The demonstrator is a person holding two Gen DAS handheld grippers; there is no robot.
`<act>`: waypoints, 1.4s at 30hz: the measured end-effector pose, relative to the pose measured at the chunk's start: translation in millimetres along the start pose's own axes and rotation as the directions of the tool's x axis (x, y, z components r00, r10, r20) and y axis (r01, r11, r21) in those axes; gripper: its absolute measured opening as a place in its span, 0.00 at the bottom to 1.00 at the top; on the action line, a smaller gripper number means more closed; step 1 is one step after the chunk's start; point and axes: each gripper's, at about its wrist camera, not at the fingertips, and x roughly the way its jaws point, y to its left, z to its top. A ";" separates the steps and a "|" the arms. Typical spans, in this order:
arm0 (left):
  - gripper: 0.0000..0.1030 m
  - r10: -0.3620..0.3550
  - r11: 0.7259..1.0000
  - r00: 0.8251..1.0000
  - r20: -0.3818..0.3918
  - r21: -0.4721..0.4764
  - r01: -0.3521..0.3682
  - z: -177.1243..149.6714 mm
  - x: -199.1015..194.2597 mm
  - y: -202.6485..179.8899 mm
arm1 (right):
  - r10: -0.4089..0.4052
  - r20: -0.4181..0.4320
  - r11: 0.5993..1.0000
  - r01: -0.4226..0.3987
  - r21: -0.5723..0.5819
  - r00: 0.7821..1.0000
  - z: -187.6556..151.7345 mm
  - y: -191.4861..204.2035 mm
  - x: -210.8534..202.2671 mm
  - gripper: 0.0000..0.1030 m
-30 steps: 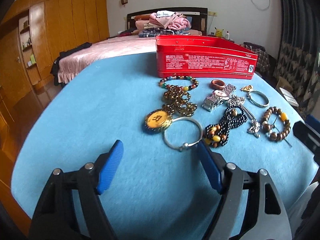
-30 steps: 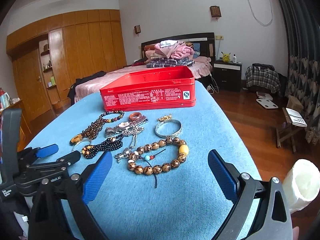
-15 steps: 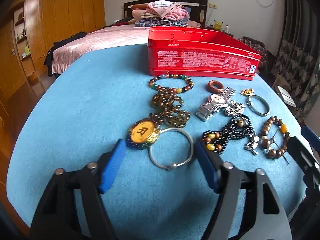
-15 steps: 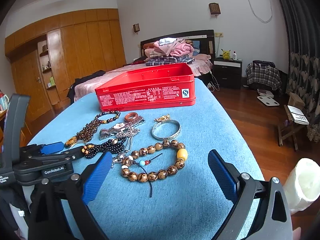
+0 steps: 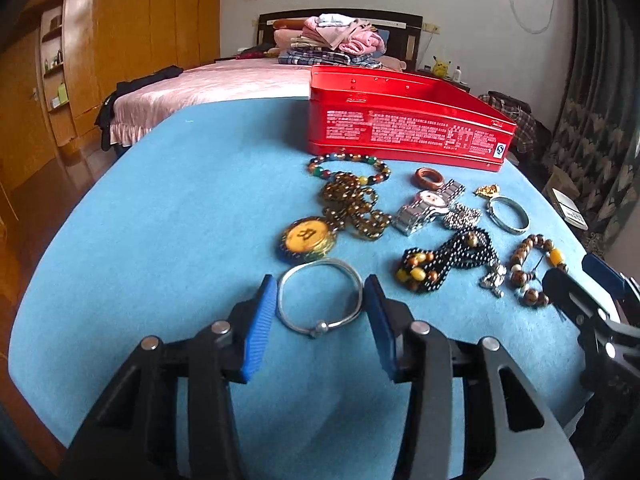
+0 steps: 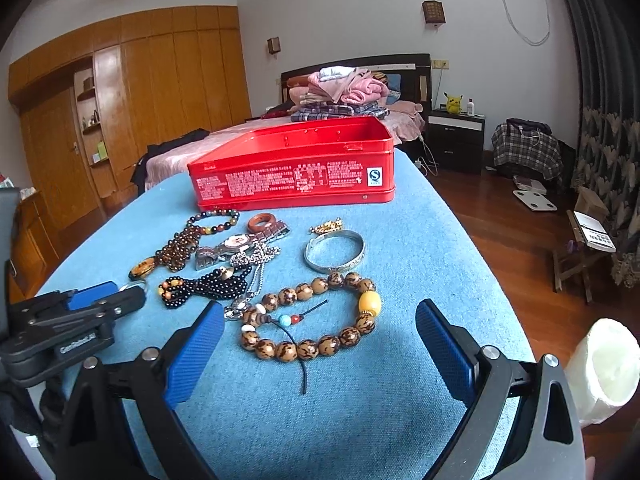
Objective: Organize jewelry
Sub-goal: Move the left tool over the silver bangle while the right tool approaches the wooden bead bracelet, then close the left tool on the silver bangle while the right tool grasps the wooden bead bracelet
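Jewelry — blue tabletop — bedroom.

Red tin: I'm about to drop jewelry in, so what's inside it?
The red tin stands open, with no lid on it. Only the upper inner walls show in either view. Its floor is hidden behind the front wall, so I cannot tell whether it holds anything.

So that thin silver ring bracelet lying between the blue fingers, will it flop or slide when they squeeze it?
The silver bangle looks like stiff wire, so it probably keeps its shape. Smooth and thin, it may slip or tilt as the left gripper fingers close. It looks light.
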 end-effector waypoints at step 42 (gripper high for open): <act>0.42 -0.031 0.999 0.984 0.174 -0.012 0.033 78.2 -27.9 -11.6 | 0.062 0.014 0.998 -0.062 0.006 0.998 89.4 -11.4 -3.3 0.13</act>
